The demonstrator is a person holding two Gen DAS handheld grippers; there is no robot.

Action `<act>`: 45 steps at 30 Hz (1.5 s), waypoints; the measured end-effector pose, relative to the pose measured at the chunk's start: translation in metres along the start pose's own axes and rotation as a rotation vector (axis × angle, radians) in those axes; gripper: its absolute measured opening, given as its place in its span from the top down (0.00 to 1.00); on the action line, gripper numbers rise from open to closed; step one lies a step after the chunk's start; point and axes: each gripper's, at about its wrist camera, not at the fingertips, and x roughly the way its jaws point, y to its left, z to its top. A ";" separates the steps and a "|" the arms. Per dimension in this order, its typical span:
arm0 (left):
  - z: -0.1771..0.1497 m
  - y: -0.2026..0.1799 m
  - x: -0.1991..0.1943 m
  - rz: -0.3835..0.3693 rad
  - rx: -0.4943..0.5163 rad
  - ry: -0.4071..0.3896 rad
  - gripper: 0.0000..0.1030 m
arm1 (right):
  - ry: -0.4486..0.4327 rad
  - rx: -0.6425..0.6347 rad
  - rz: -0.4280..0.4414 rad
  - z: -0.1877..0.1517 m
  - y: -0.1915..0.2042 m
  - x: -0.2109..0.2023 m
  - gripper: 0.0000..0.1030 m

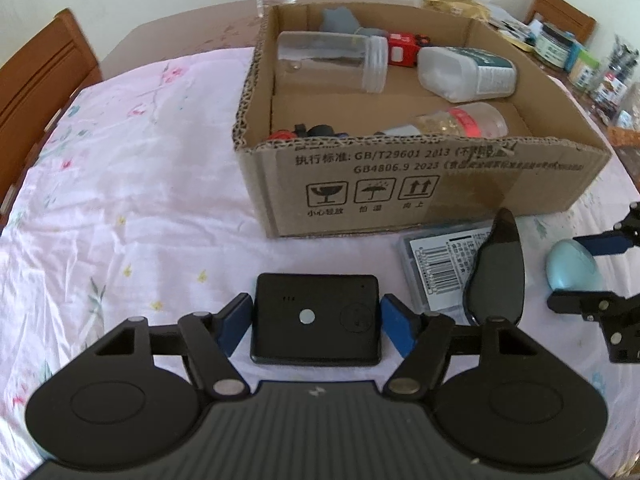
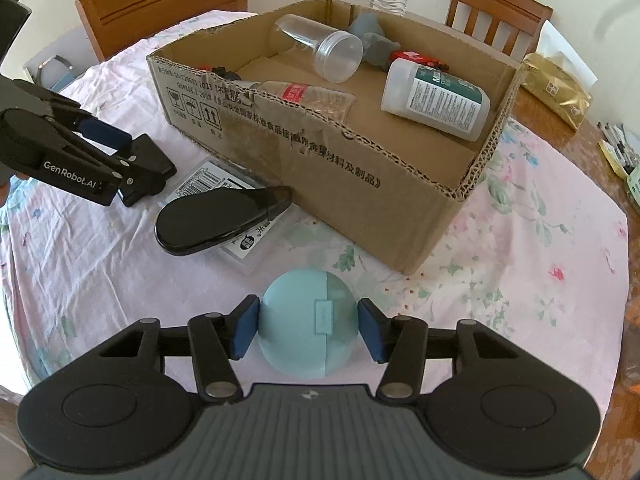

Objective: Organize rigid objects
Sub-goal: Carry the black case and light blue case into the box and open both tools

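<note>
While several items already lie inside the cardboard box (image 2: 360, 168) at the far middle of the tabletop (image 1: 120, 208), four rigid things are left on the pink floral cloth by the box's near wall, so the step in hand looks like a double pick-up for loading. Largest of these is the flat clear packet (image 2: 208, 188) with a barcode label, lying against the box's near wall; the black teardrop-shaped case (image 2: 216, 220) rests on top of it. Neither is being touched.

Nearer the front edge, the left gripper (image 1: 316, 322) straddles the black rectangular device (image 1: 316, 316). Its blue pads (image 1: 236, 320) sit just at the device's two short sides, and whether they already press on it cannot be told from either view. The right gripper (image 2: 307, 326) likewise brackets the pale blue round case (image 2: 307, 322), which sits on the cloth near the box's front corner. The left pad appears to touch the shell, while a sliver of gap seems to show at the right one, so that grip looks not quite closed.

Next, each tool probably needs to close firmly, lift clear of the cloth and carry over the box's wall.
</note>
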 end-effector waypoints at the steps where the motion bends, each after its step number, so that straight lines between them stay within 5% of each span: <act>1: -0.001 -0.001 0.000 0.007 -0.007 -0.002 0.31 | -0.001 -0.002 0.000 0.000 0.000 0.000 0.43; 16: 0.000 -0.003 0.004 0.019 -0.040 0.006 0.32 | -0.003 -0.010 0.006 0.001 -0.001 0.001 0.41; 30: 0.005 -0.006 -0.013 -0.026 0.039 0.005 0.33 | 0.001 -0.031 0.000 0.005 -0.001 -0.009 0.45; 45: 0.022 -0.013 -0.070 -0.096 0.151 -0.049 0.33 | -0.087 -0.101 0.029 0.027 -0.002 -0.079 0.45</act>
